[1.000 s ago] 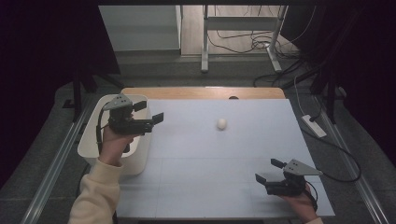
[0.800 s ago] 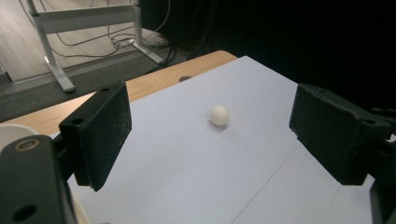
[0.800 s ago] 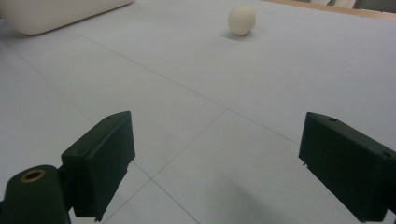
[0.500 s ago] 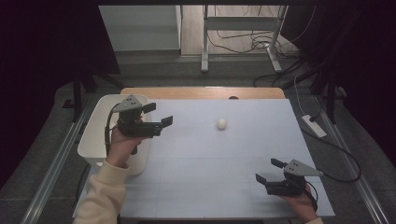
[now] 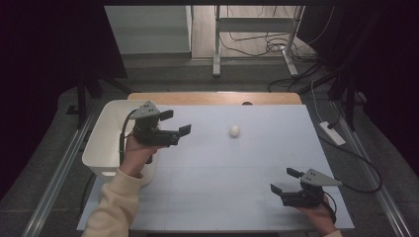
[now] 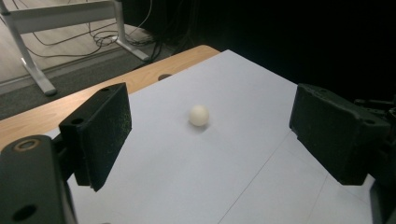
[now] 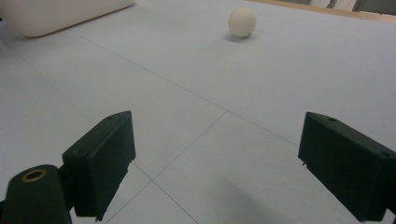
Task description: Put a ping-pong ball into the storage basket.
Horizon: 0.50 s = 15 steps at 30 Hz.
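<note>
A white plastic tub (image 5: 101, 148) sits at the table's left edge, with the left gripper (image 5: 177, 123) held beside it, jaws spread wide and empty. Mid-table, well apart from both, lies a small white ball (image 5: 234, 131), possibly an egg. At the near right edge, the right gripper (image 5: 282, 180) rests low, jaws likewise released.

A small white ball (image 5: 234, 131) — round, plain — rests alone on the pale table sheet, touching nothing.

Bare worktop (image 5: 217, 173) lies between your left gripper (image 5: 175, 122) and the ball (image 5: 234, 131) at 3 o'clock; the bin (image 5: 106, 143) blocks 9 o'clock.
</note>
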### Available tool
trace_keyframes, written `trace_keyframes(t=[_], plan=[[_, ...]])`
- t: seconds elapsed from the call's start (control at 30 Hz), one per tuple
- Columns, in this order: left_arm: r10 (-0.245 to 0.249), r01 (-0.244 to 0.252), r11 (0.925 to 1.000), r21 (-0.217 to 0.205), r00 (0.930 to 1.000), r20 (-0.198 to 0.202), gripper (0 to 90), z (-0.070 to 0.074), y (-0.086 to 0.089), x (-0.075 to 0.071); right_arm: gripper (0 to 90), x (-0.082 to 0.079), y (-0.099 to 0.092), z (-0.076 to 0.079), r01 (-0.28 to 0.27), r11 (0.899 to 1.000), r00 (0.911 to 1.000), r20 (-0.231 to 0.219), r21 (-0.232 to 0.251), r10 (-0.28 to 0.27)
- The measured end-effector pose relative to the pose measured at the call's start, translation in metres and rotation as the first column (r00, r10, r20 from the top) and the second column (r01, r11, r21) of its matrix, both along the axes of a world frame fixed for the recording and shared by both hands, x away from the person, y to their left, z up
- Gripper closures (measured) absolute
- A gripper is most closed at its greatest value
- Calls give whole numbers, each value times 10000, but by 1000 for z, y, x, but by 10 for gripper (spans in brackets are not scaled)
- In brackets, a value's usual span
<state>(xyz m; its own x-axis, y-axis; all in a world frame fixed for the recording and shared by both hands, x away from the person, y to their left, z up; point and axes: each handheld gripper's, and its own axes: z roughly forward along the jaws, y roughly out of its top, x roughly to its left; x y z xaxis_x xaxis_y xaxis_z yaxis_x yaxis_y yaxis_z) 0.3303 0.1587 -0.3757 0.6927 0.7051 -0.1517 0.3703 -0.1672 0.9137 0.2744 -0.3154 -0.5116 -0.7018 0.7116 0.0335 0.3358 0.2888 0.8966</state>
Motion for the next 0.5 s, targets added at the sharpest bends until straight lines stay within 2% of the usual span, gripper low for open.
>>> trace_keyframes(t=[0.5], plan=[[-249,250,9996,148,9996,-102,138,-4,-16,5,108,0,0,0,-33,10000,10000,17,-23,33]])
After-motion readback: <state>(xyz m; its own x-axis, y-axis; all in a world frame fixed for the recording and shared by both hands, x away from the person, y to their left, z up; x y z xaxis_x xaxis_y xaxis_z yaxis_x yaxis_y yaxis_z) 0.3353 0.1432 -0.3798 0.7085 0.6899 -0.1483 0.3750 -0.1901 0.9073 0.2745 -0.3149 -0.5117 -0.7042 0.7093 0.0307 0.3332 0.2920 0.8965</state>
